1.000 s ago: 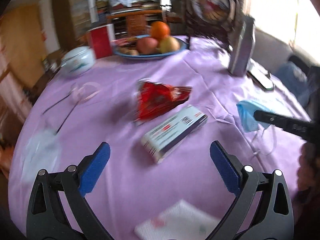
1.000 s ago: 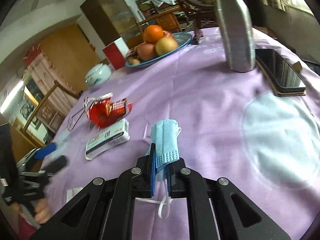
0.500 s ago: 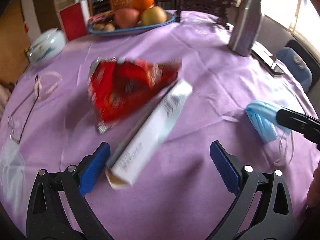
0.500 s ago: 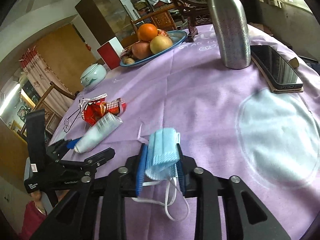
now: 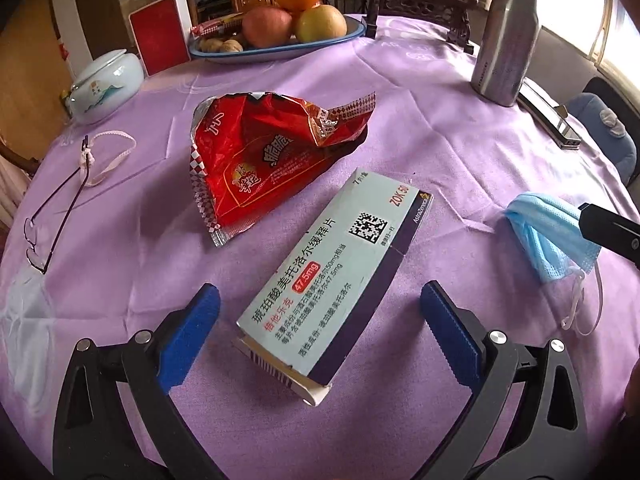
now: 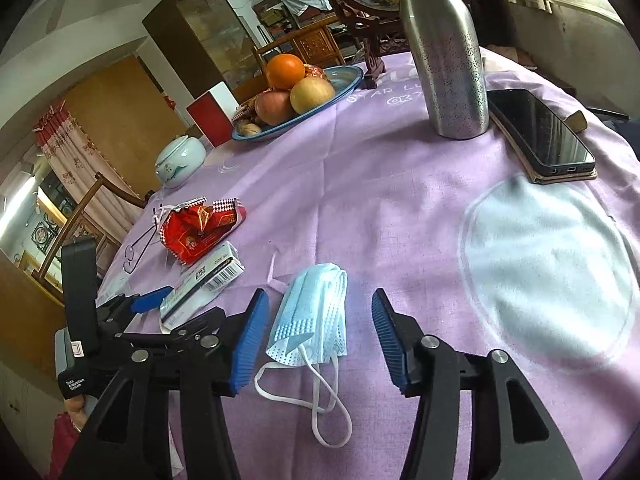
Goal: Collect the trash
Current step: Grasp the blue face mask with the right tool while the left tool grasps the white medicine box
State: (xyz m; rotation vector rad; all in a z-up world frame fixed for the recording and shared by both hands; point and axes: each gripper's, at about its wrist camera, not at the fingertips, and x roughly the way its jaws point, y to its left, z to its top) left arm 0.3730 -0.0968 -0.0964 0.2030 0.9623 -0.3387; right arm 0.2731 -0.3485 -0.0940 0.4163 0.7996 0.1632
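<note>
Left gripper (image 5: pixel 316 320) spread wide, grasping nothing; near end of the medicine box (image 5: pixel 332 280) sits between its blue pads (image 5: pixel 188 336), gap on both sides, no contact. Box lies flat on the purple tablecloth (image 5: pixel 420 120), running away from the gripper up and to the right. Just past the box's far-left side, a crumpled red snack wrapper (image 5: pixel 264 160), very close to the box, can't tell if touching. Far left of the gripper: eyeglasses (image 5: pixel 56 216) with a pale pink cord. Right of the gripper: blue face mask (image 5: pixel 548 236) with a black finger of the other tool at its right edge. Right gripper (image 6: pixel 316 340) jaws opening, released; face mask (image 6: pixel 316 316) lies folded on the cloth between the pads, clear of both, white ear loops trailing back toward the gripper body. Left of the right gripper: the left gripper (image 6: pixel 176 308) straddling the box (image 6: pixel 204 284), wrapper (image 6: pixel 200 232) beyond it. Ahead and far: fruit plate (image 6: pixel 340 84) with orange and apples, red-and-white box (image 6: pixel 212 120), white lidded jar (image 6: pixel 180 162). Ahead right: steel bottle (image 6: pixel 444 60) upright, phone (image 6: pixel 540 132) lying just beside its base on a case. Right of the right gripper, a pale round patch printed on the cloth.
</note>
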